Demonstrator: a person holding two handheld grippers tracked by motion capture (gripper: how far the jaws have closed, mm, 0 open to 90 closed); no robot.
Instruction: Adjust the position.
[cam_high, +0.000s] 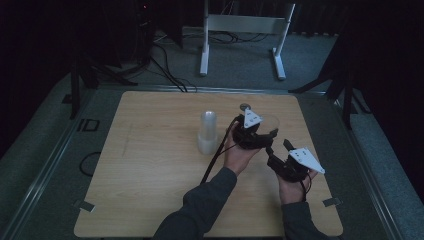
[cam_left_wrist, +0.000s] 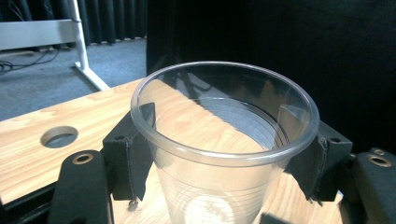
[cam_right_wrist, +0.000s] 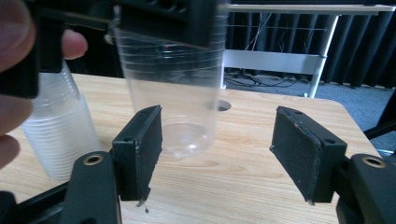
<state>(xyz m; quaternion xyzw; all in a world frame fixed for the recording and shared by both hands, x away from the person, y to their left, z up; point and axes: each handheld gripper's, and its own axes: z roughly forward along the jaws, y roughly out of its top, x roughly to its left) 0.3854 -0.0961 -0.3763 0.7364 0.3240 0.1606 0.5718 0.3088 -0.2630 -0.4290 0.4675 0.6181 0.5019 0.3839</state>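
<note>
A clear plastic cup (cam_left_wrist: 224, 140) stands upright between the pads of my left gripper (cam_left_wrist: 224, 163), which is shut on it just below the rim. In the high view this gripper (cam_high: 265, 134) holds the cup (cam_high: 270, 124) above the table's right half. My right gripper (cam_right_wrist: 219, 149) is open, its pads (cam_right_wrist: 142, 149) wide apart with nothing between them. It points at the lower part of the held cup (cam_right_wrist: 177, 93), which hangs just beyond its left jaw under the left gripper (cam_right_wrist: 163, 18). In the high view the right gripper (cam_high: 280, 147) sits close to the right of the left hand.
A tall stack of clear cups (cam_high: 207, 132) stands upside down near the table's middle, left of both hands, and at the left in the right gripper view (cam_right_wrist: 56, 135). A round hole (cam_high: 245, 106) is cut in the wooden table (cam_high: 150, 165) near its far edge. A white frame (cam_high: 240, 30) stands on the floor beyond.
</note>
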